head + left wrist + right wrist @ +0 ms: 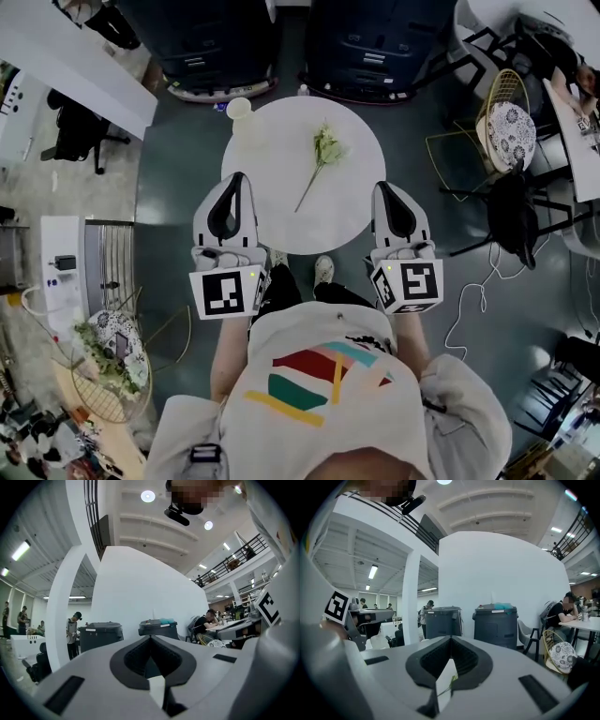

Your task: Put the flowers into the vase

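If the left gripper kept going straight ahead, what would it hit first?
Probably the vase at the far edge of the table, almost dead ahead of the left gripper in the head view. The flower lies off to its right. Height is unclear, so it might pass above.

free: near table [281, 211] half; blocked: flower [325, 150] mid, vase [239, 108] far rim; bins [220, 47] behind

Ceiling lamps [147, 496] lit everything evenly. The white surface [281, 159] glared in the darker head view. Fisheye bent edges; corners went black.
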Tool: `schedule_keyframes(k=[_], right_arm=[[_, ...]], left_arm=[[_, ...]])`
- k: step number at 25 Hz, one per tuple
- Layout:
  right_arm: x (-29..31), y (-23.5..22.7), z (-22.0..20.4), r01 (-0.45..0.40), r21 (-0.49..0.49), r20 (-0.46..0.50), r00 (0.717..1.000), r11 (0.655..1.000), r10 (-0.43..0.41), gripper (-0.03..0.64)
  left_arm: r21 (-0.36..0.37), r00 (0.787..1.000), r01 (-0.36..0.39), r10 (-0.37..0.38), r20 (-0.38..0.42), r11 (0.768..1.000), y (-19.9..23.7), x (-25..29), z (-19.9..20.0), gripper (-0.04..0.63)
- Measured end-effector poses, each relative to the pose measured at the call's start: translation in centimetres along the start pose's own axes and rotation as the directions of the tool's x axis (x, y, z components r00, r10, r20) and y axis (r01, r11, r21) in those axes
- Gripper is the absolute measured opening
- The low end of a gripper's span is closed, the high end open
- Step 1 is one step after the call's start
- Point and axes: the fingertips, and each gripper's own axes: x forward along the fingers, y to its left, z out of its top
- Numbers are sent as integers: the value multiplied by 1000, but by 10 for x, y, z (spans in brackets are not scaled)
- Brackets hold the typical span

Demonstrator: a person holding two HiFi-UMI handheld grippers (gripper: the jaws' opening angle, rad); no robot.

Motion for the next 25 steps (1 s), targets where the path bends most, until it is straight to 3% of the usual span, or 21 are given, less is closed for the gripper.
schedule_keyframes(k=[6, 11, 17, 25], right_arm=[[41, 15, 14, 93, 1, -4, 996, 996, -93, 14], [68, 30, 26, 136, -29, 5, 991, 990, -136, 14], [73, 4, 11, 195, 3, -36, 980, 981, -195, 14], [92, -46, -2, 153, 14, -64, 986, 988, -151, 14]], left_arm=[[-37, 995, 79, -77, 58, 996, 37, 42, 5, 8], [-71, 988, 150, -147, 50, 986, 56, 68, -7, 8], [-82, 977, 212, -212, 16, 974, 31, 94, -19, 8], [-103, 973, 190, -202, -116, 976, -8, 137, -59, 9]])
